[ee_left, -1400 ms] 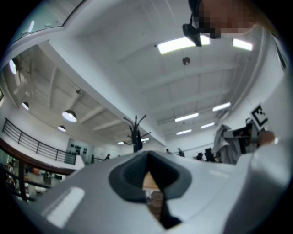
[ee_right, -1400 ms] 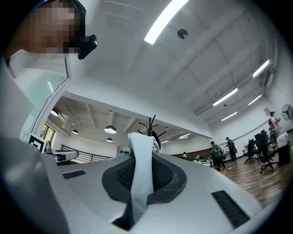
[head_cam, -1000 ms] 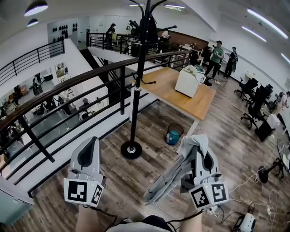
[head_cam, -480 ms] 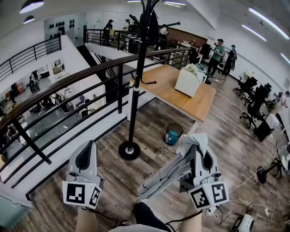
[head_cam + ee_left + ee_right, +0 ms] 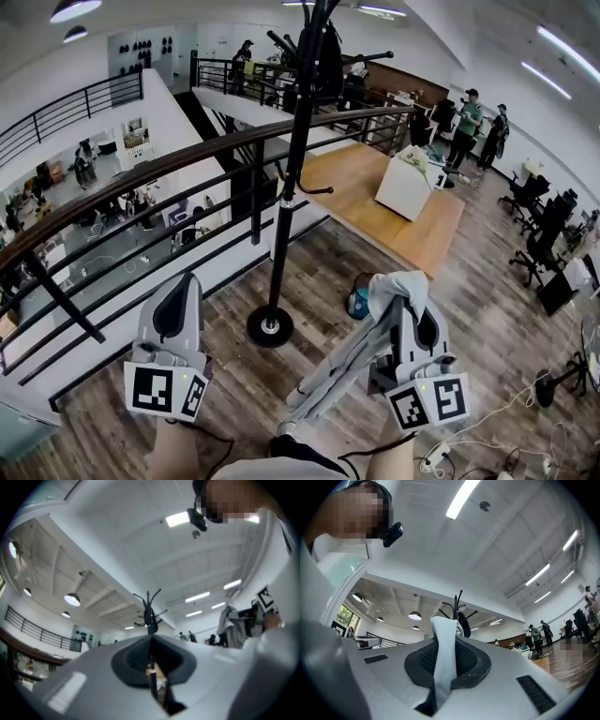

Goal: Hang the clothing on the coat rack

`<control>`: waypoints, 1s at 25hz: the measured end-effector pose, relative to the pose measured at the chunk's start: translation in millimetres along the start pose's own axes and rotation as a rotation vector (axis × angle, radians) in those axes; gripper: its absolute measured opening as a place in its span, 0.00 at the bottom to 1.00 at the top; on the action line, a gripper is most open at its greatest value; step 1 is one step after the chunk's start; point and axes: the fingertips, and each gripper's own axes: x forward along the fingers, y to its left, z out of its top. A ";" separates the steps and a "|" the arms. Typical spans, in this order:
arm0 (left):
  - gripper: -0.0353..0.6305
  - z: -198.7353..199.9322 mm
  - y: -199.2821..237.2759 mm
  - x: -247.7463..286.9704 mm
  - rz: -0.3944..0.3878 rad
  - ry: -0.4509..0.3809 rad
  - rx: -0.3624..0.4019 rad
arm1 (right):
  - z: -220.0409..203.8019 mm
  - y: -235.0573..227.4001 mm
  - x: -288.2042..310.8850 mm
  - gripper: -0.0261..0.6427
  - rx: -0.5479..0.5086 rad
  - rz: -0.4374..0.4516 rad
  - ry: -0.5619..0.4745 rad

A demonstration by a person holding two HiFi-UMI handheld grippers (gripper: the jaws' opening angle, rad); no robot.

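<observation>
Grey garment pinched in the right gripper, coat rack still ahead.

Nearest, the right gripper (image 5: 403, 305) was clamped on a fold of the pale grey garment (image 5: 342, 361), which draped over its tip and hung limp down to the left. The left gripper (image 5: 178, 286) sat beside it, jaws together with nothing in them. The cloth looked light, soft and floppy, likely to slip off a hook unless taken near the collar. Beyond stood the black coat rack (image 5: 286, 206) by the railing (image 5: 141, 173), well apart from the garment.
</observation>
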 end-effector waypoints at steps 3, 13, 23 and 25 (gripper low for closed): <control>0.07 -3.7 -0.5 20.0 -0.001 -0.008 0.007 | -4.1 -5.7 17.3 0.05 -0.004 0.021 -0.009; 0.07 -17.5 -36.7 76.6 0.020 -0.043 0.010 | -12.9 -62.2 51.1 0.05 -0.014 0.073 -0.034; 0.07 -38.4 -17.6 95.8 0.052 -0.006 0.019 | -14.0 -76.8 83.8 0.05 -0.012 0.071 -0.050; 0.07 -43.1 -16.9 102.8 0.045 0.001 0.011 | -15.8 -80.2 88.0 0.05 -0.019 0.062 -0.041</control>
